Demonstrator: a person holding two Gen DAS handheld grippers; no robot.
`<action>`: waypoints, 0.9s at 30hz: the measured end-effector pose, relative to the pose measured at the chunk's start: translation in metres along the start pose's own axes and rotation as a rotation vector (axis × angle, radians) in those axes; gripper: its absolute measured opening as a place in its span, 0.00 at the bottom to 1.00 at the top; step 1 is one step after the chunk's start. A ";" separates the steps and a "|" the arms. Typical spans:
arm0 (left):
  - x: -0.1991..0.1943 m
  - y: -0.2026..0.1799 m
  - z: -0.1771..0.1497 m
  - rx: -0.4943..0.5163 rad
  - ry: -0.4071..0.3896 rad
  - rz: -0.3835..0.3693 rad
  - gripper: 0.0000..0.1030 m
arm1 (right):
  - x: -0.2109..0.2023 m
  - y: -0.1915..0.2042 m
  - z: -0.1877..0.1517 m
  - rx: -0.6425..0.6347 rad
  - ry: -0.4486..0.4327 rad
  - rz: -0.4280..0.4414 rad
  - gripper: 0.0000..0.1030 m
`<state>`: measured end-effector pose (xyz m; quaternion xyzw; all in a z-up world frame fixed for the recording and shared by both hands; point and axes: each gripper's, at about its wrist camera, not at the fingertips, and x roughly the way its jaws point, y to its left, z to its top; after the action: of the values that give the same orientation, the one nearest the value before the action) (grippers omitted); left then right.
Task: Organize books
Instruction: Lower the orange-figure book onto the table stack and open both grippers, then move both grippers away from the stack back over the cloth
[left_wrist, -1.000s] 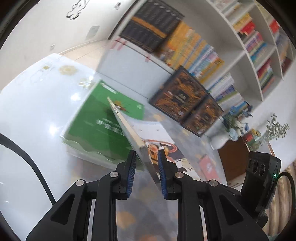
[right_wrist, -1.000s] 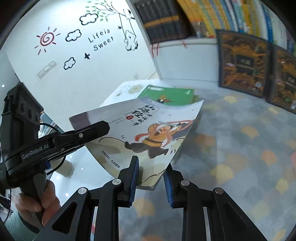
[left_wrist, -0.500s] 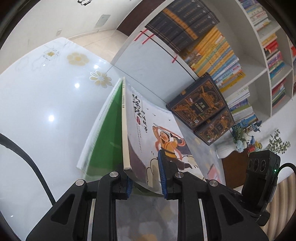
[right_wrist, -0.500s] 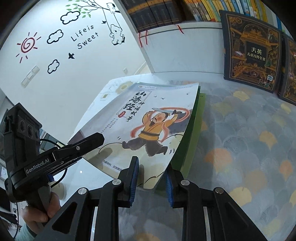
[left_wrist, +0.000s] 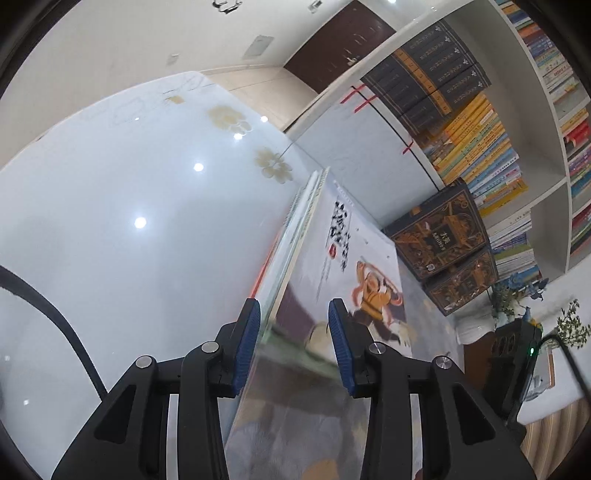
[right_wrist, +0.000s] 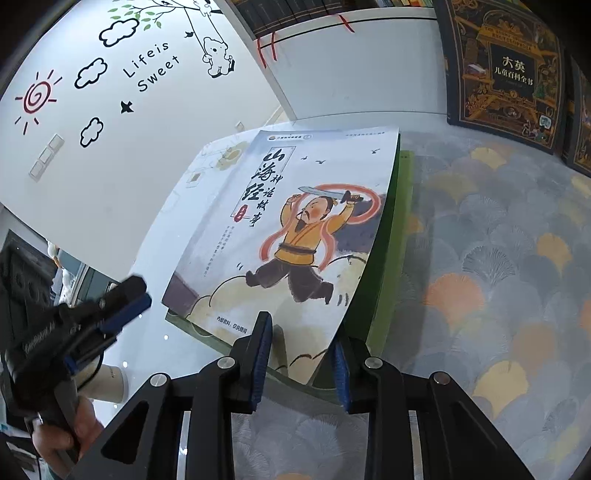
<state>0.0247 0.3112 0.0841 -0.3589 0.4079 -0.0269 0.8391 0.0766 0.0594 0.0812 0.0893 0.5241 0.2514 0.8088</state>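
Thin white picture book with a cartoon swordsman in a yellow tunic on its glossy cover, lying face up on top of a green-covered book, the pair sitting on the glossy white table beside a patterned grey mat with orange and yellow fan shapes. Edges nearly squared, green showing only along the right side and near corner.

Left gripper: jaws opening, blue pads apart with clear gaps to either side of the stack's near corner, nothing pressed. Right gripper: jaws also opening, narrow, the picture book's near corner between the pads; left pad clear of the cover, right pad close beside the edge, no visible pinch. Seen from the right wrist, the left gripper sits off to the left of the books, clear of them, a hand on its handle.

Handling, as a judgement: light, floppy softcover, likely to sag and curl if lifted by one corner; slick cover prone to sliding off the book beneath. Best taken along the spine edge or at two corners at once, pads well onto the cover, and nudged square by the edges rather than dragged. Dark ornate boxed volumes leaning against the white bookcase behind.
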 end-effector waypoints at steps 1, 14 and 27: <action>-0.005 -0.002 -0.006 0.004 -0.001 0.011 0.34 | -0.002 -0.001 -0.002 0.006 0.015 0.008 0.31; 0.005 -0.077 -0.085 0.099 0.130 -0.007 0.47 | -0.078 -0.120 -0.099 0.281 0.065 0.017 0.36; 0.074 -0.247 -0.199 0.314 0.325 -0.114 0.62 | -0.203 -0.295 -0.154 0.532 -0.070 -0.056 0.43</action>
<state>-0.0046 -0.0124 0.1076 -0.2372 0.5075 -0.1951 0.8050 -0.0340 -0.3131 0.0571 0.2930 0.5457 0.0791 0.7811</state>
